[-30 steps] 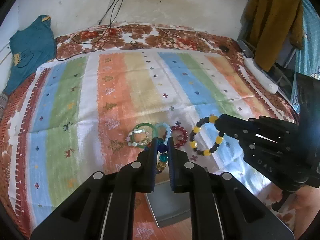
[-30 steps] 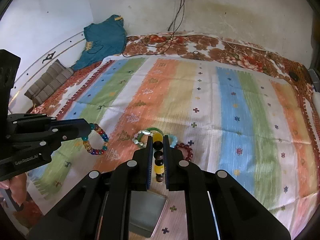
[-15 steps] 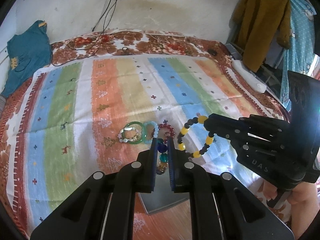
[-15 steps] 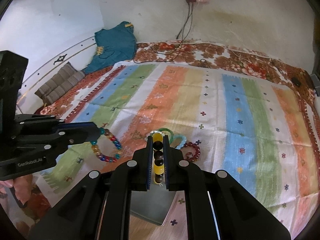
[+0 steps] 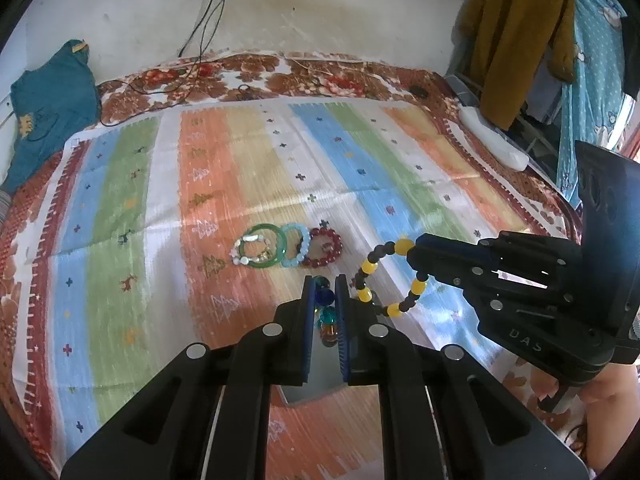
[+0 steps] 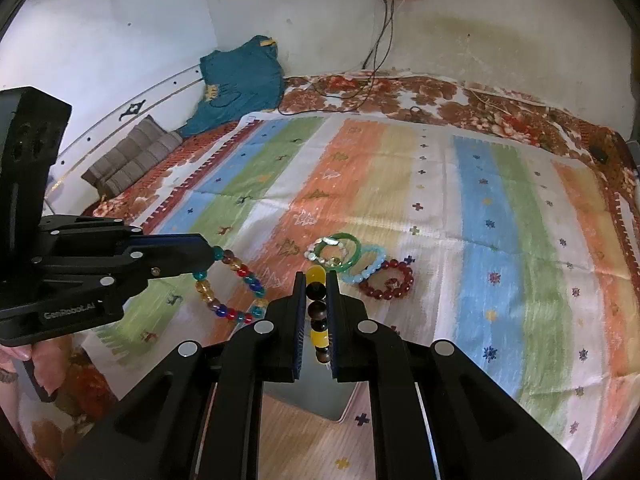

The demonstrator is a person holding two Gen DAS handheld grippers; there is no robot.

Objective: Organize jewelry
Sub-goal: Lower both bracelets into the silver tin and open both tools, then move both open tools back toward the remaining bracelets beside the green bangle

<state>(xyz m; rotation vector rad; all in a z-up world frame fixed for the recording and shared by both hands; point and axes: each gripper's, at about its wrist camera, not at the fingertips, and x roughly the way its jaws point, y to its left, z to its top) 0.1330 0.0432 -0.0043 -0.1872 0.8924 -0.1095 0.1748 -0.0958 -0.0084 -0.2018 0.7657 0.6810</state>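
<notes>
My left gripper is pinched on the multicoloured glass-bead bracelet, held in the air over the striped woven cloth. My right gripper is clamped on the yellow-and-black bead bracelet, also lifted. At 12 o'clock from both grippers, the green bangle, pale blue bead bracelet and dark red bead bracelet lie in a touching row; a grey square tray sits below my fingers.
</notes>
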